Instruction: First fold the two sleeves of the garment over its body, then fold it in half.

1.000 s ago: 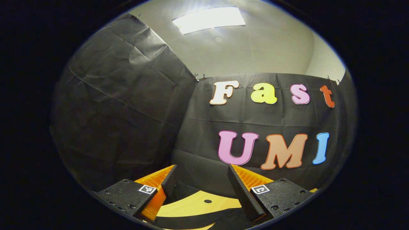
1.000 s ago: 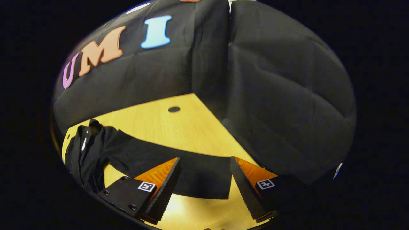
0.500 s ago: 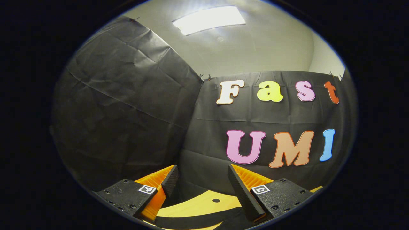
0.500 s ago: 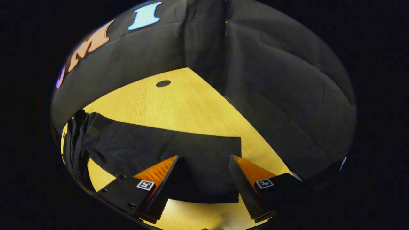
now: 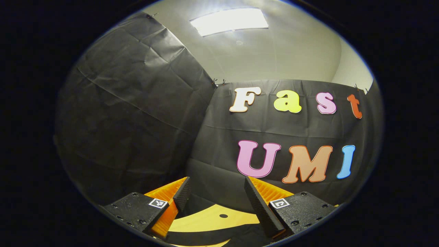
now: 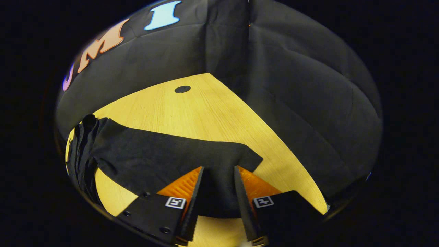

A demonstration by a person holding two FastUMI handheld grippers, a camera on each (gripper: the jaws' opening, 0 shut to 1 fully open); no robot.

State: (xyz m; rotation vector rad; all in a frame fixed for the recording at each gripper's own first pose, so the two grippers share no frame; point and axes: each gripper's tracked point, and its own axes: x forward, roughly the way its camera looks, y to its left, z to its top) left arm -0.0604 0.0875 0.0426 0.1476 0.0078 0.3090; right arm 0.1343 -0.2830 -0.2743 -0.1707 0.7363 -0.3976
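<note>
Black cloth walls close in a pale wooden table (image 6: 212, 113), on which the black garment (image 6: 82, 151) lies bunched at the far left of the right gripper view, one sleeve (image 6: 164, 157) stretched flat rightward to its cuff. Going left to right, the left gripper (image 5: 216, 199) hangs wide open and empty, pointed at the wall, while the right gripper (image 6: 217, 192) has its fingers partly closed astride the cuff; whether they pinch it I cannot tell. The first sleeve fold looks to be in hand: the next move calls for a firm pinch, then carrying the cuff left over the body.

Left hand-held gripper (image 5: 216, 199) gapes above the wooden table (image 5: 209, 219).
</note>
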